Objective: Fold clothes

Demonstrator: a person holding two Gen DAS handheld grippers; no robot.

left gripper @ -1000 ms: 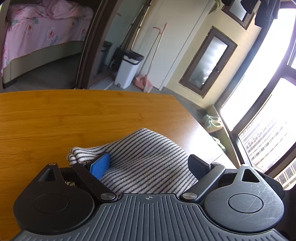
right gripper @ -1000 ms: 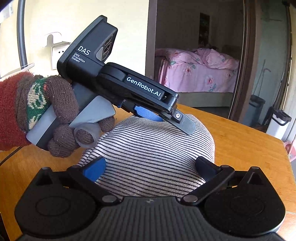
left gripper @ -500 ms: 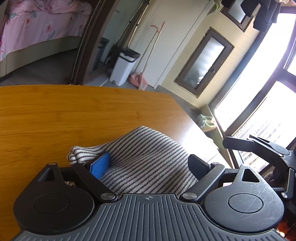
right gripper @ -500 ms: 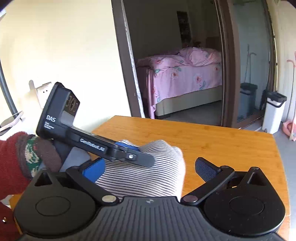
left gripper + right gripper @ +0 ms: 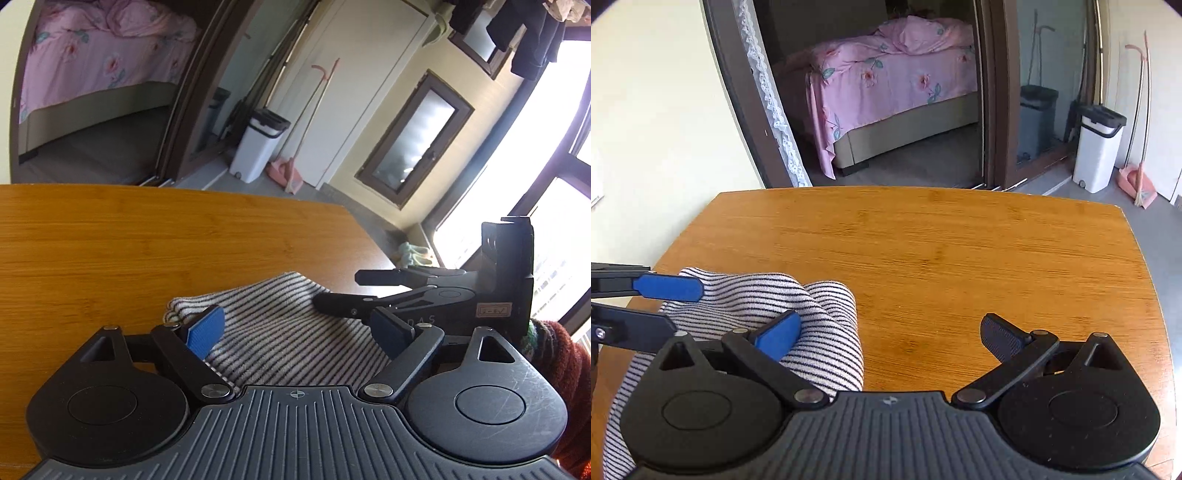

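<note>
A white garment with thin black stripes (image 5: pixel 280 328) lies bunched on the wooden table (image 5: pixel 147 240). My left gripper (image 5: pixel 295 332) is open, its fingers either side of the cloth and low over it. My right gripper (image 5: pixel 890 332) is open; the striped garment (image 5: pixel 798 306) lies under its left finger, bare table under the right one. The right gripper shows in the left wrist view (image 5: pixel 347 291) at the cloth's right edge. The left gripper shows at the left edge of the right wrist view (image 5: pixel 661 302), over the cloth.
The table's far edge (image 5: pixel 923 190) faces a doorway to a room with a pink bed (image 5: pixel 886 74). A white bin (image 5: pixel 258 144) and a pink broom with dustpan (image 5: pixel 288 170) stand on the floor beyond. Bright windows (image 5: pixel 535 184) are at the right.
My right gripper has swung right, off the middle of the cloth, and now faces the bare table. The left gripper has stayed open over the cloth.
</note>
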